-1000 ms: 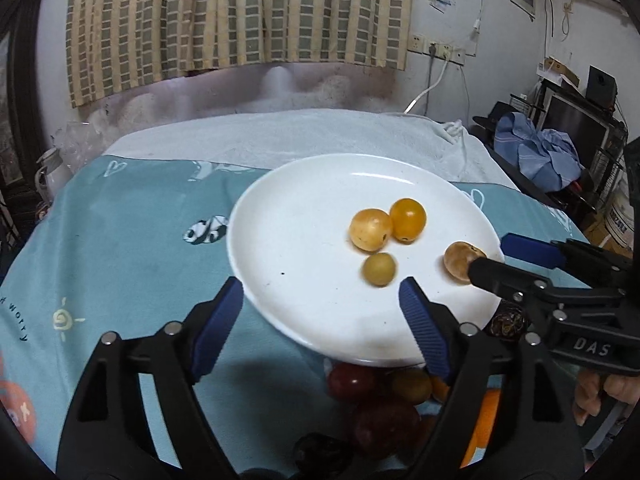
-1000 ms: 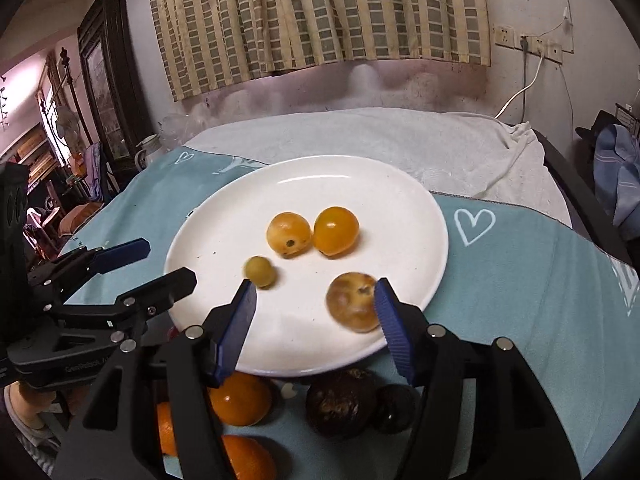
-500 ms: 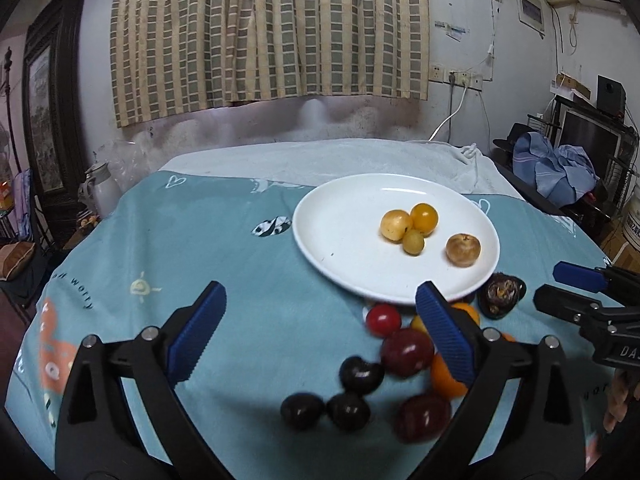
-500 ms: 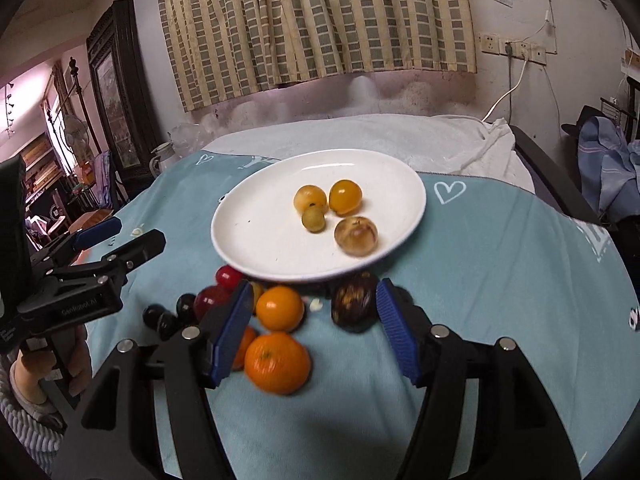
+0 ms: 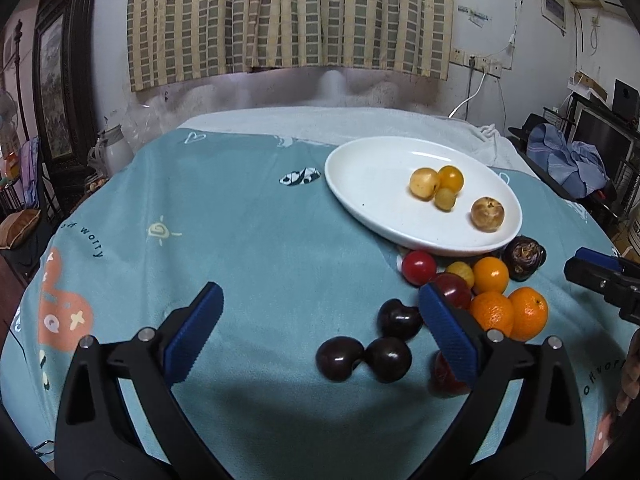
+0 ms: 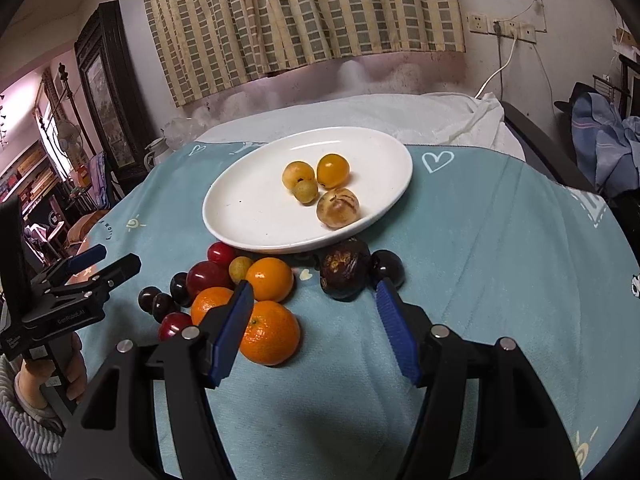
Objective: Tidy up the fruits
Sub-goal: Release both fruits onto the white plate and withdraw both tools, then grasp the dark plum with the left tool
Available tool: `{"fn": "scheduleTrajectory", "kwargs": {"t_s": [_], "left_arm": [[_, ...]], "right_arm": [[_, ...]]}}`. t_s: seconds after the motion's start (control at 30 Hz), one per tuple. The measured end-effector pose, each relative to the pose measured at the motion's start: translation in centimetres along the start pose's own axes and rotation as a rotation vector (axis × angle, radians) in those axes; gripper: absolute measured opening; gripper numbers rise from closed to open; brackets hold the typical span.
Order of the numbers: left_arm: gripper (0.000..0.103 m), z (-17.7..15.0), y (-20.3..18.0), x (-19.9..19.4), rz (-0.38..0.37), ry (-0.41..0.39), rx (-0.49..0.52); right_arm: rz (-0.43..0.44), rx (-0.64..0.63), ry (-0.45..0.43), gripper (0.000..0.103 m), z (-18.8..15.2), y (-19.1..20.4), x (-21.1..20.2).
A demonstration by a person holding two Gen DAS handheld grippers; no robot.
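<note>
Four yellowish fruits (image 5: 440,190) sit on the white plate (image 5: 360,200) beyond both empty grippers, so the wide-open left gripper (image 5: 316,334), its jaws just spread, should straddle one dark plum (image 5: 387,359) squarely, while the half-open right gripper (image 6: 314,330) waits.

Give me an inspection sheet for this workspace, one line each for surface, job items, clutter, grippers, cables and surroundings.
Surface: teal printed cloth over the table, white cloth at the far end.
Job's things: white plate holds four yellowish fruits; beside its near rim lie three oranges, red and dark cherries and a wrinkled dark fruit.
Clutter: nothing seen.
Grippers: left gripper open, its jaws have just been opening, nothing gripped; right gripper open, empty.
Cables: white cord from wall sockets to the table's far edge.
Surroundings: checked curtain, blue clothes at the right.
</note>
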State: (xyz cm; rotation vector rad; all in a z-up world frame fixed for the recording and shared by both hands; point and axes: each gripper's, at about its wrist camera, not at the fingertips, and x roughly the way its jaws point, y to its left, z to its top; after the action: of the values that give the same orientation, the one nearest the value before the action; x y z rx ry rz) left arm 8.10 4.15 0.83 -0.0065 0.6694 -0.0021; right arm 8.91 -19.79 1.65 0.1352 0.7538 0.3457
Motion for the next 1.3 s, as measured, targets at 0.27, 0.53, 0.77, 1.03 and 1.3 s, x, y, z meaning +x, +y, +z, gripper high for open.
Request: {"fn": "scheduleTrajectory", "kwargs": {"t_s": [0.27,0.53,0.77,1.03,1.3], "left_arm": [[0.100,-2.1,0.7,1.1,-0.013,0.127,0.066],[0.100,-3.0,-0.2,1.2,-0.037,0.146,0.152],[0.098,-2.5,1.0,0.8,-0.084,0.124,0.113],[0.098,-2.5,1.7,1.3,0.046,0.135,0.134],[0.098,-2.4,1.7,2.5,0.032,0.176,0.154]], "right_arm": [[-0.002,0.021,0.015,0.064,0.0,-0.6,0.2],[0.008,0.028,0.023,0.064,0.1,-0.7,0.2],[0.016,0.025,0.015,0.064,0.2,-0.5,0.0],[0.015,0.024,0.028,0.064,0.2,-0.5,0.2],[0.016,0.020,0.033,0.064,0.2,-0.3,0.3]]}}
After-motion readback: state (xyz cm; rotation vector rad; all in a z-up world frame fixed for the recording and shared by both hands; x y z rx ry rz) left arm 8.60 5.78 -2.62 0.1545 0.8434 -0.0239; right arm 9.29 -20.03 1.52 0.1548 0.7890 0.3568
